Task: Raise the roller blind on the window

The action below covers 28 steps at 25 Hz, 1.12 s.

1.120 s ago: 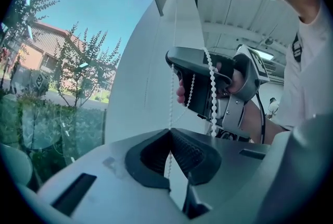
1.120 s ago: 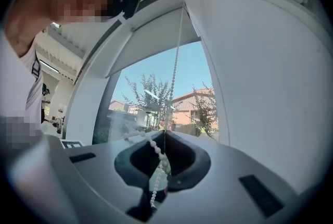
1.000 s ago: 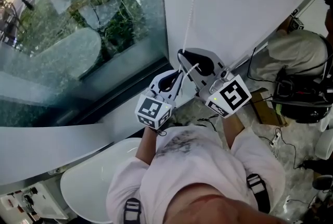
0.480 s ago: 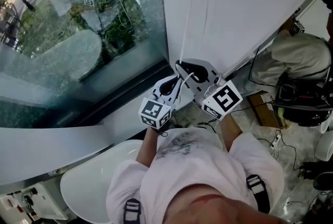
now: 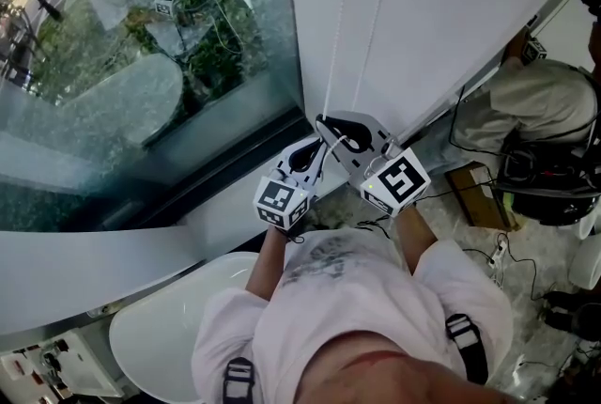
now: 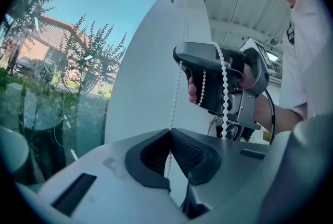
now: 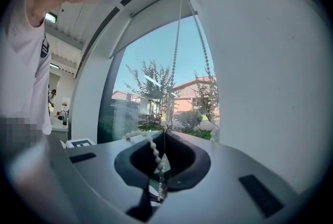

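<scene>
Head view has the right tongs (image 5: 335, 124) lower and nearer to us than a second ago, while the left tongs (image 5: 308, 154) have hardly shifted. Two strands of the white beaded pull chain (image 5: 344, 26) now lie apart on the white fabric roller blind (image 5: 451, 7), where only one showed before. We judge that a downward pull is under way, feeding the loop round to wind up the blind. It hangs just right of the bare window glass (image 5: 141, 64) and, as far as we can see, is far from raised.

Left gripper view shows what the head camera cannot: the left tongs (image 6: 169, 133) pressed together on one strand, which runs straight up from them. Right gripper view, looking upward, shows the right tongs (image 7: 162, 133) pinching the chain too. There a few beads drape over one jaw, and both strands climb to the top of the blind.
</scene>
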Each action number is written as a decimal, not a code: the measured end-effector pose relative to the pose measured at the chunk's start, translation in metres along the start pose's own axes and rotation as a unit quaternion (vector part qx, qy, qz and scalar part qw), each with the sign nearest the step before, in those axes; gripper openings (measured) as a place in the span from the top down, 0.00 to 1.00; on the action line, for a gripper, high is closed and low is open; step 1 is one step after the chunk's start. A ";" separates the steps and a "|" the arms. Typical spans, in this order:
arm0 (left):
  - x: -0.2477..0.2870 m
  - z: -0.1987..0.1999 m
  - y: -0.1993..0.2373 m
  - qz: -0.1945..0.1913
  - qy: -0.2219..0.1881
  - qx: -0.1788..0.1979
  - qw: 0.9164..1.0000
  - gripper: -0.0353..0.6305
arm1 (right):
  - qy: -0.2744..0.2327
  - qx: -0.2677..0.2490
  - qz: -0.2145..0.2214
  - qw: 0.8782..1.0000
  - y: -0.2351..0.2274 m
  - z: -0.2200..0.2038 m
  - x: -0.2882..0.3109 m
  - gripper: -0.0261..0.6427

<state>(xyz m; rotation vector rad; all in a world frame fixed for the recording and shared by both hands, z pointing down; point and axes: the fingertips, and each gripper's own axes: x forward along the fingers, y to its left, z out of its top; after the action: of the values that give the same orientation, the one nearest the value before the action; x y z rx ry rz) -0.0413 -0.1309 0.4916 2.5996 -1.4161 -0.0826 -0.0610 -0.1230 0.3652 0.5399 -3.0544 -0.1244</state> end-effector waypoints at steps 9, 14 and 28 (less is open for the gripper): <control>-0.002 -0.003 -0.004 -0.005 0.001 0.005 1.000 0.93 | 0.004 -0.059 -0.007 0.998 0.007 0.002 0.000 0.87; 0.002 -0.007 -0.003 -0.005 0.002 0.005 1.000 0.93 | 0.009 -0.076 -0.010 0.997 0.003 -0.003 -0.001 0.87; -0.008 0.008 0.003 0.014 -0.014 0.010 1.000 0.93 | -0.018 -0.120 -0.051 0.991 -0.005 0.007 -0.010 0.86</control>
<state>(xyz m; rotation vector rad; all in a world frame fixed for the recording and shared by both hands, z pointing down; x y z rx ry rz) -0.0490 -0.1271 0.4844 2.6027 -1.4697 -0.1022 -0.0501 -0.1233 0.3578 0.6821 -2.9856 -0.5016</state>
